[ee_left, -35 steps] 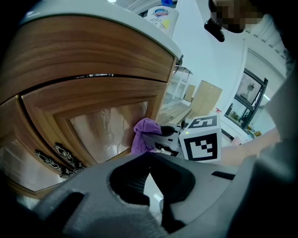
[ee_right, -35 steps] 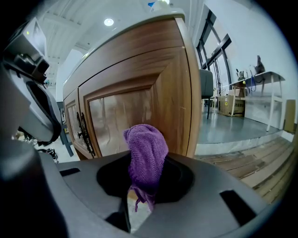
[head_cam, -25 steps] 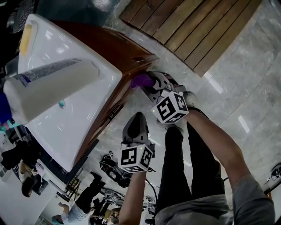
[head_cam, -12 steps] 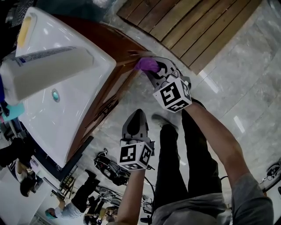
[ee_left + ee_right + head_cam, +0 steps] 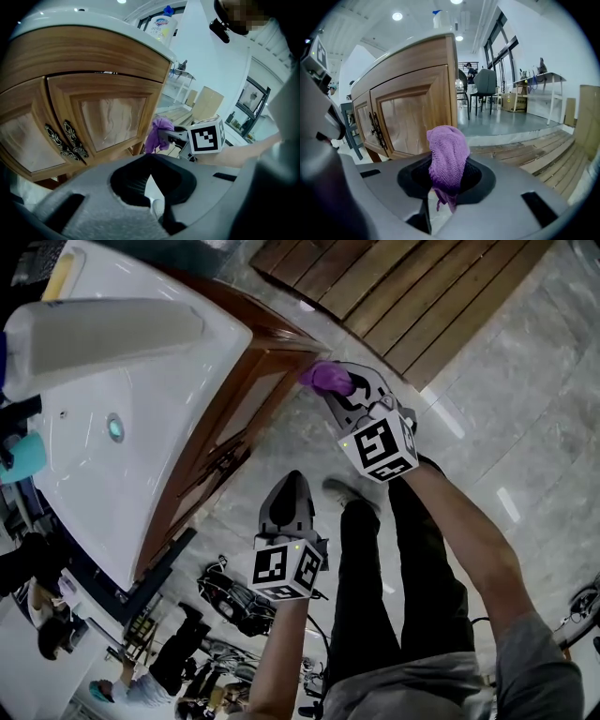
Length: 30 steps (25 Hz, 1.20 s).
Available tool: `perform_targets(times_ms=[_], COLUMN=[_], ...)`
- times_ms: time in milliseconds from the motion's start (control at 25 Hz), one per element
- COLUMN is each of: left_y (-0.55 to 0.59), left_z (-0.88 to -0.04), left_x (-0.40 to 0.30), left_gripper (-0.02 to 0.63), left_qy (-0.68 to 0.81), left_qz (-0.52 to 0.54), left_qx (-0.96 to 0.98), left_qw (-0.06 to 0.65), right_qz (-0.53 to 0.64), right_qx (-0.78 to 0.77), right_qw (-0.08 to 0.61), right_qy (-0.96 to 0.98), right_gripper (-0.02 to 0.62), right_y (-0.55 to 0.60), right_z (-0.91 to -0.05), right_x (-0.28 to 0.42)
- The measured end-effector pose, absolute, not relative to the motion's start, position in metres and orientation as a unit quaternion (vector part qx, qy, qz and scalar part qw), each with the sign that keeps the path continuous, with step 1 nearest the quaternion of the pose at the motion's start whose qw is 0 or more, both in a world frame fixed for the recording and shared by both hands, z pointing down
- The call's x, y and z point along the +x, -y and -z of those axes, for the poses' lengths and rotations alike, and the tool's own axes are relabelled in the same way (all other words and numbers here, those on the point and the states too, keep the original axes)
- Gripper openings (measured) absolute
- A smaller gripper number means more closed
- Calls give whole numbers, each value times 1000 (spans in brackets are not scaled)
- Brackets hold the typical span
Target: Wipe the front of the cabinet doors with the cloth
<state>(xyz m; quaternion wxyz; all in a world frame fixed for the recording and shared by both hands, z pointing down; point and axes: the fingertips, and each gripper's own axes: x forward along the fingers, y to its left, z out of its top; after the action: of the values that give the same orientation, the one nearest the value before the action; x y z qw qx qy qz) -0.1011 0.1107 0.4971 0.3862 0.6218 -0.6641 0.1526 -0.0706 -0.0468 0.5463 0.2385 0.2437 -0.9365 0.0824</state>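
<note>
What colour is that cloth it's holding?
Purple; the cloth shows best in the right gripper view.

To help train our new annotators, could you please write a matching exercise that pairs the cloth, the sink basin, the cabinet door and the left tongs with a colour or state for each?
Things:
1. cloth
2. sink basin
3. cabinet door
4. left tongs

Colour or state:
A. white
B. shut, holding nothing
C. purple
D. brown wood

Pairs: 1-C; 2-A; 3-D; 4-B
</note>
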Motion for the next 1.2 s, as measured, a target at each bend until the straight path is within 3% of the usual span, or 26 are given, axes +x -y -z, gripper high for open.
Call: perform_targets(times_ms=[440,1200], left_y=[-155,-209], left_z=[-503,-512], left_x=[-122,-181], left_gripper=[8,8], left_qy=[664,671], left_qz=[-153,-158], left_qx=[620,612], left_qw=[390,388], right_qz=[-95,-83], right_qx=[233,179], right_qw=[242,232], right_qy=[937,952], right_gripper=[91,91], right_y=[-31,-121], right_z=[-560,-575], right_x=[-82,-166])
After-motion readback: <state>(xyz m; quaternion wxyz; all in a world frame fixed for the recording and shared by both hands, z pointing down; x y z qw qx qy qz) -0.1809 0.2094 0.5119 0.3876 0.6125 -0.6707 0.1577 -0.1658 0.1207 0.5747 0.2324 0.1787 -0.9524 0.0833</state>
